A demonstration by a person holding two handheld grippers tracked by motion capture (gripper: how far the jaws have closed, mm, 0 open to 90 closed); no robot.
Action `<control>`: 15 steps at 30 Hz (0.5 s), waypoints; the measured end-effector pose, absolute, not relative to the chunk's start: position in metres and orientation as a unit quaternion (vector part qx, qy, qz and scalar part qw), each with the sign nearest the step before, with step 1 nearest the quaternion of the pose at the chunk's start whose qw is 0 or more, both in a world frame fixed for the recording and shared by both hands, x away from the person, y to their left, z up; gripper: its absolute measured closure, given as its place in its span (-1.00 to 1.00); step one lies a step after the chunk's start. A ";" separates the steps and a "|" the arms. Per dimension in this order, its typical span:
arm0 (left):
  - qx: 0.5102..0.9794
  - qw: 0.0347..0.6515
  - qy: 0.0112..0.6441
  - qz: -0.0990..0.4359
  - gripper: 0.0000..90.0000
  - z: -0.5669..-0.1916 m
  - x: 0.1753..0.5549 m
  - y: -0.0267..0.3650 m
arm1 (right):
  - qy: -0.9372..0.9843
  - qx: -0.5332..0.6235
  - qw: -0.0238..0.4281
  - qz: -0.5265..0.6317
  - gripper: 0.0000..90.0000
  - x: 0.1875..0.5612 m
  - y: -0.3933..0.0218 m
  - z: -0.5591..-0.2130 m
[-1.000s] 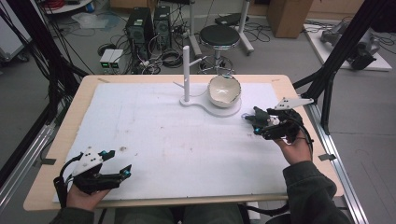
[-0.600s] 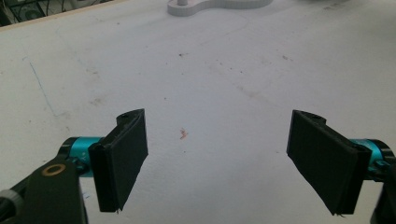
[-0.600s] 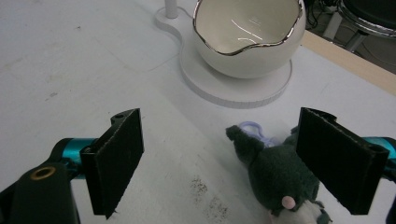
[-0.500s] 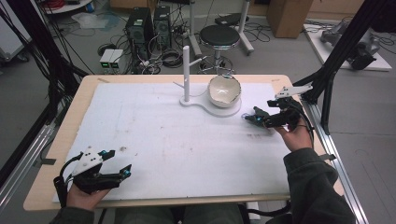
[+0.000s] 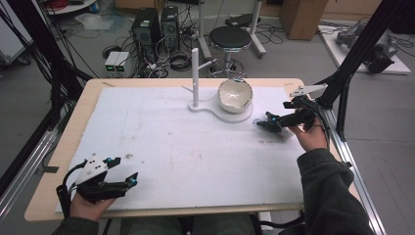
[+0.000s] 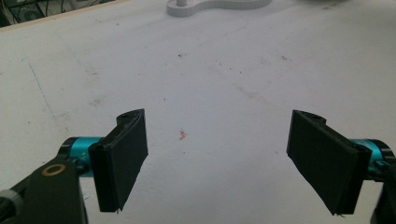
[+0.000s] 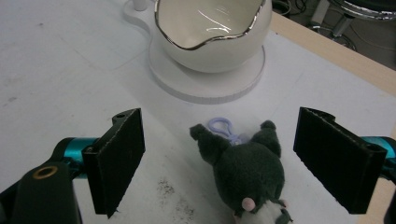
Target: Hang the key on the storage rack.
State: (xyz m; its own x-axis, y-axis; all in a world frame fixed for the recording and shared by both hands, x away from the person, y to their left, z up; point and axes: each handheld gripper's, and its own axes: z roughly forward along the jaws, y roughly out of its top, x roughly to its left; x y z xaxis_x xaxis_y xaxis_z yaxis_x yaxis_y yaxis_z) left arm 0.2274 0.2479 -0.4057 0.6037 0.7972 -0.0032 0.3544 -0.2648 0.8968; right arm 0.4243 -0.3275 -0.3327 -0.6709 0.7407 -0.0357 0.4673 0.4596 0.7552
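The right gripper (image 7: 219, 158) hangs over a small dark grey plush toy (image 7: 250, 175) lying on the white bench (image 5: 195, 152) just beside the round white stand (image 7: 205, 86) carrying a gold-rimmed white ceramic bowl (image 7: 212, 28); its jaws have just been closing, the toy between them, pads clear. The left gripper (image 6: 217, 156) stands wide open, empty

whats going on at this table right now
A person sits at a table with a two-jaw gripper in each hand. The right gripper has its jaws apart on either side of a small dark grey plush toy with a lilac loop, lying just in front of a white gold-rimmed bowl on a white stand; the pads aren't touching it. The left gripper is open over bare tabletop.
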 end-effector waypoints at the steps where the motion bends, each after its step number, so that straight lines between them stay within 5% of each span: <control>1: 0.760 0.473 0.379 0.234 -0.54 -0.406 0.227 0.248 | 0.835 0.363 0.183 0.371 -0.66 0.426 -0.328 -0.334; 15: 0.761 0.472 0.378 0.235 -0.54 -0.406 0.228 0.248 | 0.846 0.389 0.163 0.326 -0.64 0.449 -0.336 -0.359</control>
